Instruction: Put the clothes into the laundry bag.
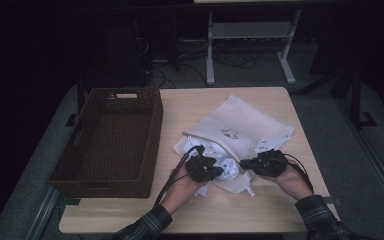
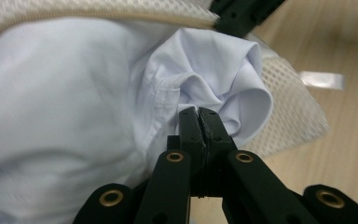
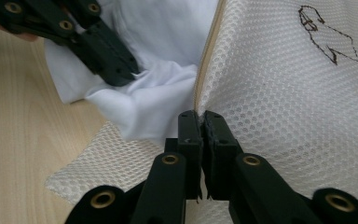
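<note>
— What have your left fingers got?

— My left gripper point(image 1: 215, 171) is clamped tight on a bunched fold of the white shirt point(image 2: 200, 79). In the left gripper view my two black fingers point(image 2: 190, 128) meet with no gap, and the cloth puckers just where they pinch it.

— And the right?

— My right gripper point(image 1: 247, 163) is closed just as far, on the zip edge of the mesh laundry bag point(image 3: 284, 93). In the right gripper view that beige edge runs straight down into my closed fingers point(image 3: 214, 126), with the honeycomb mesh spreading out to one side of it.

— Where does the shirt lie?

— Partly in the bag, partly out of its mouth, between my two hands. From the right gripper view I see my other gripper point(image 3: 119, 74) biting the white cloth just beside the bag's opening.

— And the bag itself?

— Flat on the desk point(image 1: 260, 210), near the front edge, with a small dark drawing on its upper face. The brown woven basket point(image 1: 152, 145) stands just to the left of it on the same desk.
</note>
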{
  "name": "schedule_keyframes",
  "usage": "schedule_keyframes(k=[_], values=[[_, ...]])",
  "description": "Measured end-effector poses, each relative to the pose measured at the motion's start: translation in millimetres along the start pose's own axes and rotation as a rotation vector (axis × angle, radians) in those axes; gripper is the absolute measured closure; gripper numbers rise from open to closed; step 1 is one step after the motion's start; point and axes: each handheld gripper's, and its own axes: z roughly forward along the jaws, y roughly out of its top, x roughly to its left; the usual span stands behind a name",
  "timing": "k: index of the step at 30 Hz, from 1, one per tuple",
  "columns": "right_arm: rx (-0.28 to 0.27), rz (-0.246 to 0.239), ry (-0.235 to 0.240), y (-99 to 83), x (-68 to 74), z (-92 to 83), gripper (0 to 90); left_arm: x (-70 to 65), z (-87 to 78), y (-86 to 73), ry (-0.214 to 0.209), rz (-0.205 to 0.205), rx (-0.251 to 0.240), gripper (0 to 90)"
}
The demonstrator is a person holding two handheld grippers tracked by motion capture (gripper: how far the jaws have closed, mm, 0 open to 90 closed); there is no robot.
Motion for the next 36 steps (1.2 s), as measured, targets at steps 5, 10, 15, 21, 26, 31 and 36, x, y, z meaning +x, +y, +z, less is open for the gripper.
schedule_keyframes(k=[5,10,15,21,26,31,36], values=[[-0.021,-0.003,0.004,1.8,-0.3,-2.5,86.3,4.4,8.8,10.0,0.043,-0.006,-0.007,89.6],[-0.036,0.001,0.004,3.3,-1.0,-5.7,86.4,9.9,20.8,19.8,0.076,-0.022,-0.011,89.6],[-0.039,0.001,0.000,3.9,-1.4,-6.8,86.4,13.0,30.2,27.3,0.087,-0.036,-0.023,89.6],[-0.039,0.004,-0.002,3.6,-2.1,-7.2,86.4,12.5,35.9,30.7,0.076,-0.048,-0.027,89.2],[-0.038,0.005,-0.002,2.9,-2.7,-6.9,86.3,10.7,33.6,29.4,0.045,-0.058,-0.028,83.5],[-0.036,0.006,0.002,2.8,-2.7,-6.8,86.3,6.4,16.9,26.2,0.016,-0.057,-0.032,73.1],[-0.034,0.006,0.004,2.7,-2.8,-6.1,86.3,4.3,-6.8,20.9,0.001,-0.045,-0.040,66.3]])
